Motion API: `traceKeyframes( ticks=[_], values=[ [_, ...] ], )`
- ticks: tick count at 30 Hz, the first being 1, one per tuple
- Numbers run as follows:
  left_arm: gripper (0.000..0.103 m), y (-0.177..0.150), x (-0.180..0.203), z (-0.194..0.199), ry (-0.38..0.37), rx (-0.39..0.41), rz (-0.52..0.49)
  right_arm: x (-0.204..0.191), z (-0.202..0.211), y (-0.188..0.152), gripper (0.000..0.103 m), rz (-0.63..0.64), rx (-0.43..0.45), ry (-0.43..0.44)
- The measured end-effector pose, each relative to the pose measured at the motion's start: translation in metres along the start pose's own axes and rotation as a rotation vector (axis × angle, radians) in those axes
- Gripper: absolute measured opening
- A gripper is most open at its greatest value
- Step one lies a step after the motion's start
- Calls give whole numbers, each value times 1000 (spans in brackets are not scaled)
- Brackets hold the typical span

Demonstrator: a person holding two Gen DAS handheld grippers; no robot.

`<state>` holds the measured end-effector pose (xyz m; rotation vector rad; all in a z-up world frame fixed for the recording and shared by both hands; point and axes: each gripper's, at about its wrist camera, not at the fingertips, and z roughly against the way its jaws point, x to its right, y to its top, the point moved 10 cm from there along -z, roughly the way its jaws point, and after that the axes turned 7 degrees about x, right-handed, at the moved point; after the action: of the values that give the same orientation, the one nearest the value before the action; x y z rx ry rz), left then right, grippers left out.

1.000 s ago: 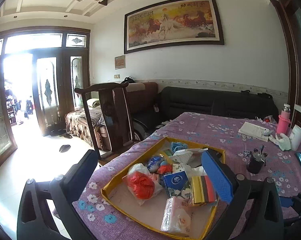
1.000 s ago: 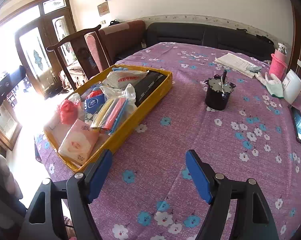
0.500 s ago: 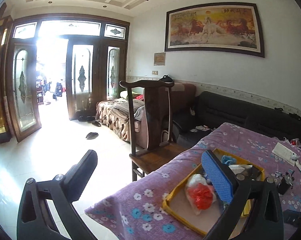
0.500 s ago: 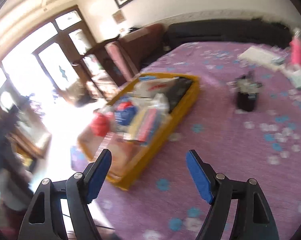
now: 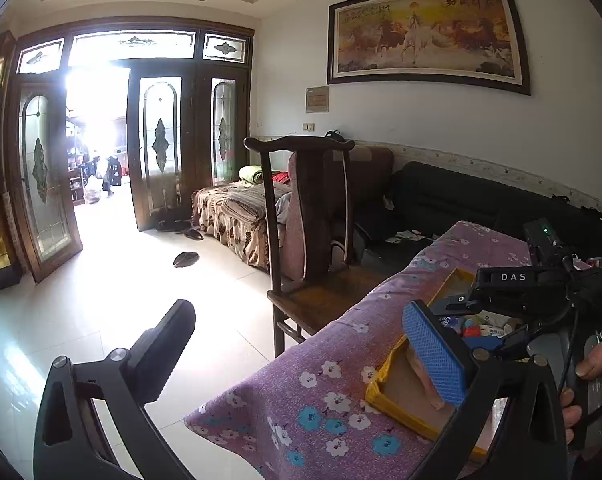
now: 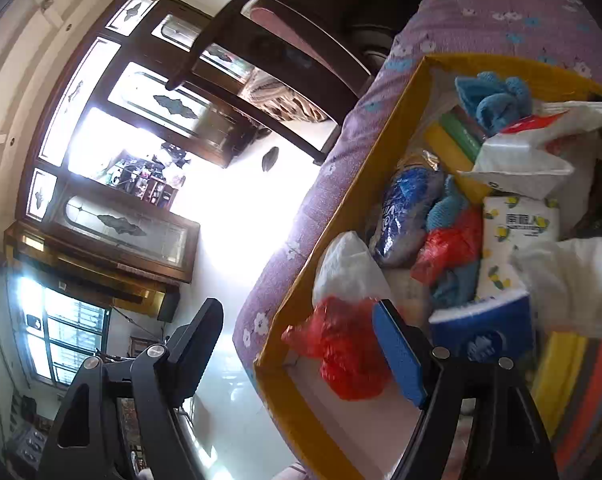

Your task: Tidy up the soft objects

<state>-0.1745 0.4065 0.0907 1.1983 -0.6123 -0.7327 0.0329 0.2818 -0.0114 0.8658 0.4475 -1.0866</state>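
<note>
A yellow tray [image 6: 341, 240] holds soft things: a red plastic bag [image 6: 345, 352], a white bag [image 6: 349, 268], a blue pack [image 6: 405, 208], a blue tissue pack [image 6: 481, 328], a lemon-print tissue pack [image 6: 513, 224], a blue cloth [image 6: 493, 100] and sponges [image 6: 453, 140]. My right gripper [image 6: 301, 352] hangs open over the tray's near corner. Its blue pad is beside the red bag, and its other finger is outside the rim. My left gripper [image 5: 301, 352] is open and empty at the table's left edge, with the tray [image 5: 385, 396] behind its right pad.
The table [image 5: 301, 400] wears a purple floral cloth and ends at its left edge over a white tiled floor. A dark wooden chair [image 5: 301, 220] stands against that side. A black sofa [image 5: 461, 200] lies behind. A hand [image 5: 593, 368] holds the right gripper's handle.
The left view has swung left, away from the tray and toward the doors. The right gripper has swept left and rolled, from bare cloth to over the tray's corner. Both stay open.
</note>
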Motion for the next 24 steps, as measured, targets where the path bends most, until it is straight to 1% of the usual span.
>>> traceKeyframes(
  ticks=[2, 3, 5, 6, 7, 9, 11, 14, 15, 16, 17, 18, 20, 21, 22, 24],
  values=[
    [103, -4, -11, -4, 11, -10, 16, -5, -8, -11, 82, -6, -49, 36],
    [103, -6, -17, -7, 16, -17, 27, -10, -9, -21, 82, 9, -78, 58],
    [103, -11, -22, -13, 21, -35, 39, -18, -6, -46, 82, 48, -144, 75],
    [103, -13, -22, -15, 19, -44, 45, -18, -4, -60, 82, 69, -177, 70],
    [103, -16, -21, -17, 14, -52, 46, -15, 3, -68, 82, 103, -169, 31],
    [103, -19, -12, -20, 2, -64, 32, -6, 19, -70, 82, 171, -111, -59],
    [103, -21, 6, -20, -18, -65, 4, -2, 43, -67, 82, 190, -42, -93],
    [103, -15, 37, -10, -51, -27, -38, 2, 89, -65, 82, 248, 97, -181],
    [103, -10, 48, -5, -71, -10, -47, 3, 109, -69, 82, 284, 161, -231],
    [103, -8, 60, 0, -99, 1, -54, 4, 118, -70, 82, 304, 198, -271],
    [103, -8, 75, 3, -130, -3, -60, 9, 136, -74, 82, 334, 264, -341],
    [103, -11, 94, 2, -175, -25, -65, 16, 149, -70, 82, 351, 308, -387],
    [103, -21, 125, 0, -247, -78, -78, 29, 170, -79, 86, 376, 390, -493],
    [103, -28, 141, 0, -271, -97, -90, 33, 177, -82, 86, 381, 410, -522],
    [103, -31, 150, 2, -275, -100, -98, 45, 183, -80, 87, 387, 420, -544],
    [103, -34, 164, 10, -267, -84, -112, 58, 187, -91, 87, 402, 420, -604]
  ],
)
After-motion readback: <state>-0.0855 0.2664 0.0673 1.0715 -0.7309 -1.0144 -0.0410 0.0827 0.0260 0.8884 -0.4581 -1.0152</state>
